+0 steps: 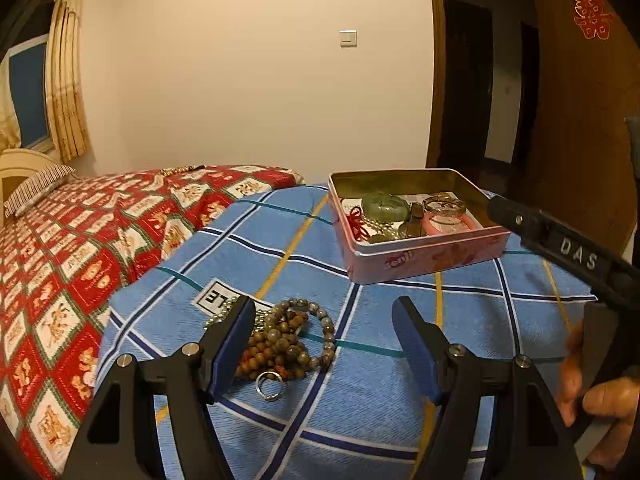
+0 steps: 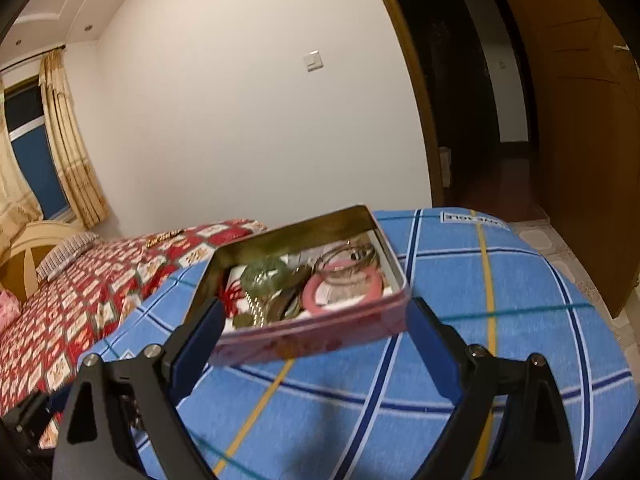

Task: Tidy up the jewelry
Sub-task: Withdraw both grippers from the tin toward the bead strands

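A pink tin box (image 1: pixel 432 256) sits open on the blue checked cloth (image 1: pixel 360 360), holding a green jade bangle (image 1: pixel 385 205), a pink bangle (image 1: pixel 450 227), a clear bangle and a red knot. A pile of bead bracelets (image 1: pixel 286 340) and a metal ring (image 1: pixel 269 385) lie on the cloth near me. My left gripper (image 1: pixel 320 344) is open, just above the pile, its left finger in front of the beads. My right gripper (image 2: pixel 316 340) is open and empty, its fingers on either side of the tin's near wall (image 2: pixel 304 340); one finger reaches in from the right in the left wrist view (image 1: pixel 560 240).
The cloth covers a rounded surface beside a bed with a red patterned cover (image 1: pixel 80 248) and a striped pillow (image 1: pixel 36 188). A wall with a light switch (image 1: pixel 348 38) stands behind. A dark doorway (image 1: pixel 480 80) and a wooden wardrobe (image 2: pixel 580 160) are to the right.
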Motion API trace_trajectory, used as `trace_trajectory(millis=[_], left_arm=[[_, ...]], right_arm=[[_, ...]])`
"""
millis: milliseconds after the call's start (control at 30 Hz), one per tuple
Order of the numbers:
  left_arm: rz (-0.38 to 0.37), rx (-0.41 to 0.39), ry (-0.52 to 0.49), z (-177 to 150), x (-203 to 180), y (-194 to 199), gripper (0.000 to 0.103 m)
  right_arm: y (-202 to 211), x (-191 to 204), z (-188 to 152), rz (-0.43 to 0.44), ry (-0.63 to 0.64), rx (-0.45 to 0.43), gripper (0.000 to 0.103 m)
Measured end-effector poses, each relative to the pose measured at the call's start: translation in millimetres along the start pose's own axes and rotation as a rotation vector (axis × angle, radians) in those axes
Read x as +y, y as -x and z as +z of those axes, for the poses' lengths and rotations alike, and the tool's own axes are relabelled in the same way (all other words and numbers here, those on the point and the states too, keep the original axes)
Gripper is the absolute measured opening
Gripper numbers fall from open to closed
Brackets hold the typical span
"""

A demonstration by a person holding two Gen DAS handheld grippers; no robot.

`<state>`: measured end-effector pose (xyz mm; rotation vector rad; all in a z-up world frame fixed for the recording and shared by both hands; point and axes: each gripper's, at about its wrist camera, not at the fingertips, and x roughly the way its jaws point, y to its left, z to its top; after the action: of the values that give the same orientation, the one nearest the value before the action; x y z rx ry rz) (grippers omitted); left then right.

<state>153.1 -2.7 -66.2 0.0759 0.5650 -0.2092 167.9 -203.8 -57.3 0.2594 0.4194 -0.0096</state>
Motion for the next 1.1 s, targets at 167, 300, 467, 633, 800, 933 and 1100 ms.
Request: trace_trajectory(millis=[167, 300, 467, 633, 800, 933, 1100], left_arm=[[0.005, -0.006, 0.01, -5, 5, 10, 0.071], [0.017, 0.012, 0.022, -13, 13, 16, 0.071], [0.053, 0.006, 0.047, -19, 29, 26, 0.071], [0.098, -0.006, 0.062, -23, 47, 34, 0.071], [0.154, -0.013, 0.095, -26, 71, 38, 0.071], [0.201, -0.019, 0.11, -29, 86, 40, 0.071], [0.197, 0.024, 0.166, -38, 99, 34, 0.071]], right_arm=[[9, 9, -10, -0.031, 0.053, -0.006, 0.094], [15, 15, -15, -0.024, 0.079, -0.008, 0.094], [21, 26, -20, -0.009, 0.116, -0.015, 0.092], [26, 32, -26, 0.017, 0.135, 0.004, 0.082], [28, 43, -32, 0.052, 0.181, 0.029, 0.066], [31, 48, -36, 0.076, 0.198, 0.036, 0.066], [28, 60, -43, 0.151, 0.21, 0.103, 0.059]])
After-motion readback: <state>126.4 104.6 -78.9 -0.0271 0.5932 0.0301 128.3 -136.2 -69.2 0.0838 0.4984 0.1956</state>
